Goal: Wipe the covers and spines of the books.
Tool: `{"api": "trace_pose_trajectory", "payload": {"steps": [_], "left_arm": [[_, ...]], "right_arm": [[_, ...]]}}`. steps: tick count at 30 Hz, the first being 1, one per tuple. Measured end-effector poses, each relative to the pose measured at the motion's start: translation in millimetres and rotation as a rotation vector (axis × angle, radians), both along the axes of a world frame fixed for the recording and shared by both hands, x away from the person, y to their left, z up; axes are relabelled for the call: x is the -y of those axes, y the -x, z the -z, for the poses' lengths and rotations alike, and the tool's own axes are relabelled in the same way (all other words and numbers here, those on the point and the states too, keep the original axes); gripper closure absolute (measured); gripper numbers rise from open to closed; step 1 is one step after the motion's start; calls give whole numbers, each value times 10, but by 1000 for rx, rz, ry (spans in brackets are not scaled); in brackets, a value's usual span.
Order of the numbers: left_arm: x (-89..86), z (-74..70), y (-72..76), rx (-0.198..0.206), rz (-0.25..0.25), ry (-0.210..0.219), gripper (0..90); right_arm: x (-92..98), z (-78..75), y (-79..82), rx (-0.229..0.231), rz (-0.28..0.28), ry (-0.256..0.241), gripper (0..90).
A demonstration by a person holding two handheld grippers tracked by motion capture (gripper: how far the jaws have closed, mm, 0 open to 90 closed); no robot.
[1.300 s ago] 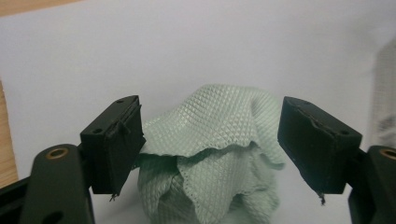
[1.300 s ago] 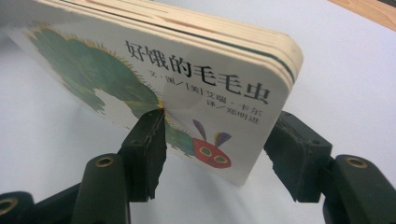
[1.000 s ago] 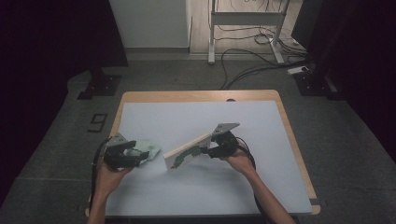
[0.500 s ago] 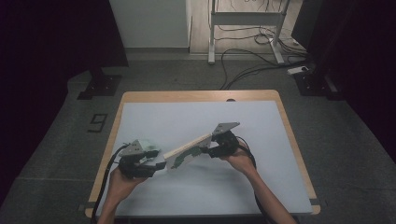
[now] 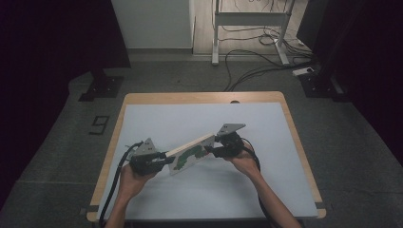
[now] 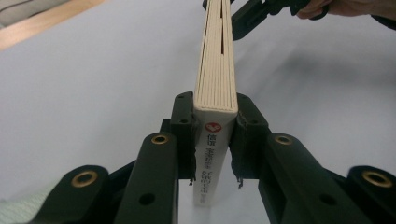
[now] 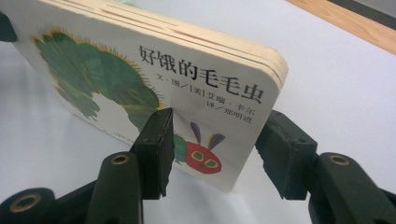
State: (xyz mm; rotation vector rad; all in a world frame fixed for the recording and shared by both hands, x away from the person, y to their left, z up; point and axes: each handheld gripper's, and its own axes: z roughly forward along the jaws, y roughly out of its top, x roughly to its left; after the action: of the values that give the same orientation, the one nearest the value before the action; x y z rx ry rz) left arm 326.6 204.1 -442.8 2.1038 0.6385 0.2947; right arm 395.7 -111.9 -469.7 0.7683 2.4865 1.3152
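Note:
A board book (image 5: 190,154) with a green caterpillar on its cover stands on its long edge on the pale mat (image 5: 190,118), leaning toward the person. My left gripper (image 5: 164,159) is shut on its spine end. In the left gripper view both jaws of that gripper (image 6: 215,135) press the book (image 6: 217,70) from either side. My right gripper (image 5: 216,149) is at the other end. In the right gripper view the jaws of that gripper (image 7: 212,149) stand apart around the book's (image 7: 140,70) lower corner, one before the cover, one behind the edge.
The mat lies on a wooden table (image 5: 204,98). A pale green thing (image 6: 18,210) lies by the left gripper's base. On the floor beyond are cables (image 5: 247,57), a black stand base (image 5: 102,88) and a white frame (image 5: 249,19).
My left gripper has moved right across the mat to the book's spine end and shut on it. The right gripper and the book have hardly moved.

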Motion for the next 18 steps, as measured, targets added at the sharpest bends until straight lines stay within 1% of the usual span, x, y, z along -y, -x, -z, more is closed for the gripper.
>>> {"api": "trace_pose_trajectory", "payload": {"steps": [3, 5, 6, 8, 10, 12, 16, 18], "left_arm": [[-9, -4, -73, 13, 16, -18, 733], [-23, 6, -97, 18, 15, -25, 724], [-32, 15, -106, 12, 14, -33, 720], [-31, 32, -97, 6, -3, -53, 703], [-21, 39, -69, 4, -9, -40, 697], [1, 36, -41, 3, -16, -39, 685], [42, 35, 23, -15, -40, -26, 663], [59, 41, 56, -27, -44, -18, 648]], "right_arm": [[0, -3, -24, -2, 22, -3, 473], [14, -5, -25, 1, 32, -11, 486], [28, -9, -22, 4, 32, -23, 493], [64, -39, -6, -7, 24, -58, 494], [78, -62, 10, -9, 18, -62, 489], [91, -86, 32, -11, 11, -58, 482], [122, -110, 66, -19, -1, -58, 473], [135, -117, 85, -23, -11, -55, 461]]}}
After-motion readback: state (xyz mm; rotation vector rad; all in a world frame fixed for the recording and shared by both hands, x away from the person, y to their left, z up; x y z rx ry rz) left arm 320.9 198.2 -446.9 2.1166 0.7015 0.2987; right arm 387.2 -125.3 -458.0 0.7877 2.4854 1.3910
